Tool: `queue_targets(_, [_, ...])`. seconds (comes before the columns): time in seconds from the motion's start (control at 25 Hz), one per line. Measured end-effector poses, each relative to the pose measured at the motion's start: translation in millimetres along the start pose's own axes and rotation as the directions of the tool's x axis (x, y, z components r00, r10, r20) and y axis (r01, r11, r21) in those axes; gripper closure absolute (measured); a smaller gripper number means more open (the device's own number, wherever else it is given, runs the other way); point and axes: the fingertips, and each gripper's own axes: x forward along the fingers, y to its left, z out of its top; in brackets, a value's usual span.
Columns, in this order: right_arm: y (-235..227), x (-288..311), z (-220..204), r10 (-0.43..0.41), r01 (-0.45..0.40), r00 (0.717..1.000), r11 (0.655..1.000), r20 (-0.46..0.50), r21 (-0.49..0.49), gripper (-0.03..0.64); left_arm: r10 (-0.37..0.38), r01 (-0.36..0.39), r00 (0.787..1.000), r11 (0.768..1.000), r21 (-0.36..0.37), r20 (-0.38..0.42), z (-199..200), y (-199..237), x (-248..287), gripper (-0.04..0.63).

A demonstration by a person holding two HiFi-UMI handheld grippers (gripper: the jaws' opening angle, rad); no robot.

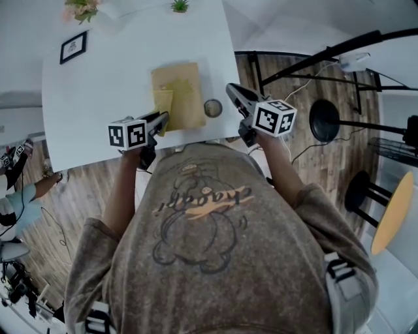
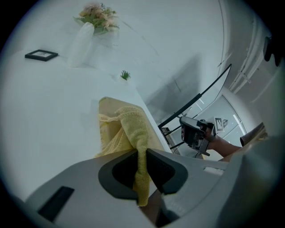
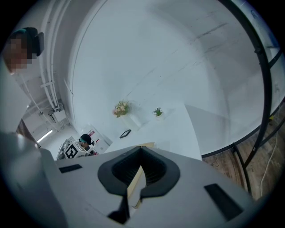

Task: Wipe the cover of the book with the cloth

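1. While the left gripper [image 1: 162, 119] clamps a fold of the yellow cloth [image 1: 163, 104] tight between its jaws, the rest of the cloth lies bunched on the near left part of the book [image 1: 184, 83].
2. The tan-covered book lies flat near the front edge of the white table [image 1: 98, 98], between the two grippers.
3. The right gripper [image 1: 230, 88] hangs just right of the book (not touching it), with its jaws pressed together.
4. A small round object [image 1: 213, 107] sits on the table just beside the book's right edge.
5. A framed picture [image 1: 73, 47], flowers [image 1: 81, 8] and a small green plant [image 1: 179, 5] stand at the far side.
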Motion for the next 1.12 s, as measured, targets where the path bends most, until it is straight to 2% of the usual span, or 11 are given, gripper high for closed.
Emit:
queue_targets(0.4, [-5.4,-6.8,3.6,-0.014,0.014,1.000,1.000,0.007,-0.003,0.615,-0.085,0.091,0.992,0.994,0.066,-0.090,-3.8,-36.1,36.5,0.546])
queue_targets(0.64, [-13.4,-12.6,1.5,-0.039,0.039,0.999,0.999,0.014,0.006,0.615,-0.138,0.148,0.983,0.986,0.077,-0.124,-1.7,-51.0,54.9,0.546])
queue_targets(1.0, [-12.0,-20.8,10.1,-0.043,0.043,0.998,0.999,0.035,0.007,0.615,-0.194,0.202,0.974,0.978,0.058,-0.121,1.8,-72.3,73.3,0.546])
queue_targets(1.12, [-10.7,-18.7,11.7,-0.041,0.041,0.998,0.999,0.042,0.005,0.615,-0.226,0.228,0.970,0.974,0.016,-0.086,6.4,-77.8,77.5,0.546])
